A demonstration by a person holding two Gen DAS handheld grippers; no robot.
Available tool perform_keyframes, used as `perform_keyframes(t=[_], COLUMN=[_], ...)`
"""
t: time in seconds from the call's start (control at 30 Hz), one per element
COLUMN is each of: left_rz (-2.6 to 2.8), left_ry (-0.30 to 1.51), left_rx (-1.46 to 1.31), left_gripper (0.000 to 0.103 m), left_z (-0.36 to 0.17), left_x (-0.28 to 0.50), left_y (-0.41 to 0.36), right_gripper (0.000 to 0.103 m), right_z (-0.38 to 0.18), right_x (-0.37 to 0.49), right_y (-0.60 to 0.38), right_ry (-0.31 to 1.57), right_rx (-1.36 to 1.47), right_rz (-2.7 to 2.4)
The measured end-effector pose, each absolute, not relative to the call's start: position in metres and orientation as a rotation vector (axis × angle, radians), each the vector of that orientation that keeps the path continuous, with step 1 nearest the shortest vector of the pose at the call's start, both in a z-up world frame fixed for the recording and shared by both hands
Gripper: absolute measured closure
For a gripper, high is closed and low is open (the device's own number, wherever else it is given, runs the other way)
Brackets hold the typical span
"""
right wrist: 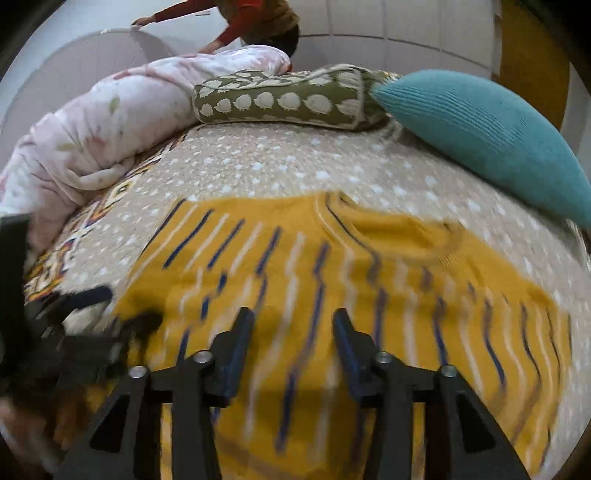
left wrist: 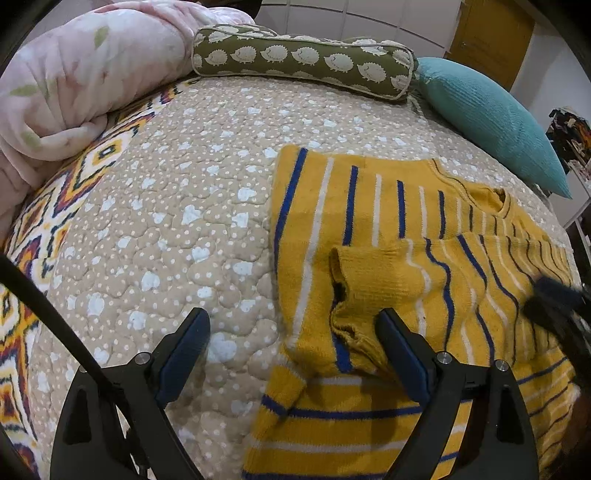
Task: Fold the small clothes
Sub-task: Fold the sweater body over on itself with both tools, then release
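A small yellow sweater with blue and white stripes lies flat on the quilted bed cover. One sleeve is folded across its body, cuff toward the left. My left gripper is open and empty, low over the sweater's left edge, its right finger beside the sleeve cuff. My right gripper is open and empty above the middle of the sweater; that view is blurred by motion. The left gripper also shows at the left edge of the right wrist view, and the right gripper at the right edge of the left wrist view.
A beige quilted cover tops the bed. A rolled pink blanket lies at the back left. An olive hedgehog-print bolster and a teal cushion lie along the back. A person in red bends over behind the bed.
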State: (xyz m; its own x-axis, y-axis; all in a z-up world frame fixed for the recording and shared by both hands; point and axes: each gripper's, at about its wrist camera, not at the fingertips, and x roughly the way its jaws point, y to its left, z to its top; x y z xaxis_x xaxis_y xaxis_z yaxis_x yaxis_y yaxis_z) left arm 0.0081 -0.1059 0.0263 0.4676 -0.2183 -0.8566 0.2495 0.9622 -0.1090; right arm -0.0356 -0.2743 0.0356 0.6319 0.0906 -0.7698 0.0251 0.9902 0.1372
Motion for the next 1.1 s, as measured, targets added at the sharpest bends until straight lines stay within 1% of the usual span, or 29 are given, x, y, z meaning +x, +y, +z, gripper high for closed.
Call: perform_keyframes(t=[0.03, 0.1, 0.2, 0.37, 0.57, 0.7, 0.8, 0.87, 1.1], left_rz=[-0.29, -0.296, -0.303, -0.34, -0.356, -0.371, -0.39, -0.403, -0.421], left_ry=[1.041, 1.034, 1.026, 1.033, 1.097, 1.143, 1.182, 1.203, 1.166], left_rx=[0.037, 0.05, 0.075, 0.073, 0.002, -0.07, -0.096, -0.078, 0.051], left_gripper=[0.012, 0.012, 0.012, 0.012, 0.012, 0.012, 0.012, 0.012, 0.012], left_z=[0.03, 0.034, 0.043, 0.055, 0.057, 0.053, 0.044, 0.04, 0.04], left_x=[0.004, -0.004, -0.022, -0.064, -0.111, -0.138, -0.157, -0.168, -0.204], left_y=[-0.104, -0.101, -0.094, -0.062, -0.003, 0.021, 0.025, 0.023, 0.01], right_gripper=[0.043, 0.036, 0.03, 0.027, 0.021, 0.02, 0.02, 0.02, 0.02], right_z=[0.038, 0.043, 0.048, 0.043, 0.037, 0.027, 0.016, 0.008, -0.012], right_x=[-0.048, -0.077, -0.126, -0.197, -0.273, -0.313, -0.336, -0.349, -0.384], right_y=[-0.279, -0.295, -0.326, -0.373, -0.386, -0.387, -0.381, -0.378, -0.376], right_ry=[0.894, 0.912, 0.938, 0.964, 1.021, 1.061, 1.1, 1.118, 1.104], right_rx=[0.154, 0.165, 0.209, 0.396, 0.412, 0.468, 0.437, 0.42, 0.504], right_rz=[0.058, 0.084, 0.065, 0.057, 0.015, 0.061, 0.041, 0.013, 0.018])
